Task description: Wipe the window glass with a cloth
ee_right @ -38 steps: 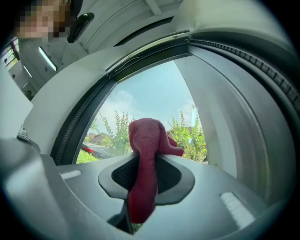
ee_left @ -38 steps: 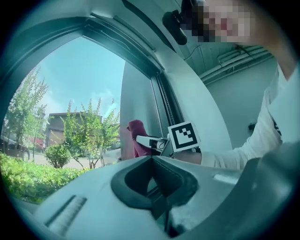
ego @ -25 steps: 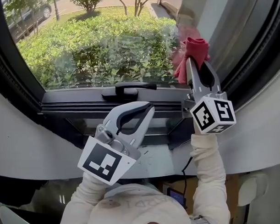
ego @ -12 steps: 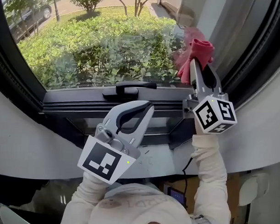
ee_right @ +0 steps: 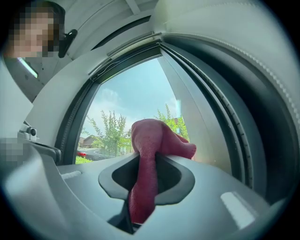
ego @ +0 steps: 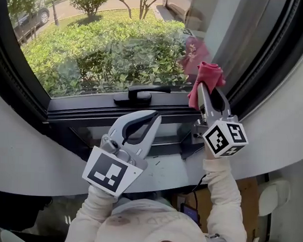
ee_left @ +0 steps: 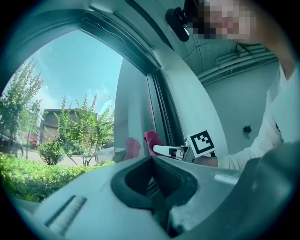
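Crumpled crimson cloth (ego: 208, 74), bunched, pinched in right tongs (ego: 203, 90), near lower right corner of clear window glass (ego: 109, 47).

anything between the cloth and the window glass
Nothing visible. The cloth, clamped in the right gripper, is up by the glass near its right edge; the window handle sits lower on the frame, off to the left.
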A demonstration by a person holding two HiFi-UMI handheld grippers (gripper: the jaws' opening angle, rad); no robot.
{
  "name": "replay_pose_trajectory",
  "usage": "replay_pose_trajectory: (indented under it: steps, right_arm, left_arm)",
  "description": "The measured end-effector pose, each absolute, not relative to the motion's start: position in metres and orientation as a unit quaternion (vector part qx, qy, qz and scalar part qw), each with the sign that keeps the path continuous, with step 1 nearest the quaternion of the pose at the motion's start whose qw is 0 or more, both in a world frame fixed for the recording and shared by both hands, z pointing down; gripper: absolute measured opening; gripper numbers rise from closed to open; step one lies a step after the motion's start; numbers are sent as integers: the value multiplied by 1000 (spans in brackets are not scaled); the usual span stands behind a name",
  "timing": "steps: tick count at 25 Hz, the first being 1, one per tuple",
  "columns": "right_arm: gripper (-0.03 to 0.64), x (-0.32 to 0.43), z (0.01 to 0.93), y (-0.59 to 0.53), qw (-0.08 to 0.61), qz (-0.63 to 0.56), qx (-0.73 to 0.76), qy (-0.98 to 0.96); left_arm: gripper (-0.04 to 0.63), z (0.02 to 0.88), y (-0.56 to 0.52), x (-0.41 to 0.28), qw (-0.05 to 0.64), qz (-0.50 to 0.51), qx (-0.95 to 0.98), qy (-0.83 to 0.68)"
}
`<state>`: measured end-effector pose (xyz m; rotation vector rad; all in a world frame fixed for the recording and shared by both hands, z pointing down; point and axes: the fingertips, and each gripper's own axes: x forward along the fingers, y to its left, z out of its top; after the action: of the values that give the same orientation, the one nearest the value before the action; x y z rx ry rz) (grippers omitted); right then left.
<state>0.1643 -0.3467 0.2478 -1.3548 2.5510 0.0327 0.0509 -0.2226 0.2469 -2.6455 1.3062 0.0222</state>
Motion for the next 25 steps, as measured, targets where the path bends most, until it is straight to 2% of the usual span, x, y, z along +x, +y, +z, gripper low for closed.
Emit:
replay_pose_trajectory:
  steps: [12, 25]
  right_arm:
    - [98, 111, 251, -220, 123, 34, -368, 921]
    - [100, 44, 256, -175, 126, 31, -293, 947]
  left_arm:
    - [0, 249, -190, 20, 92, 8, -896, 435]
    - [0, 252, -166, -17, 87, 10, -885, 457]
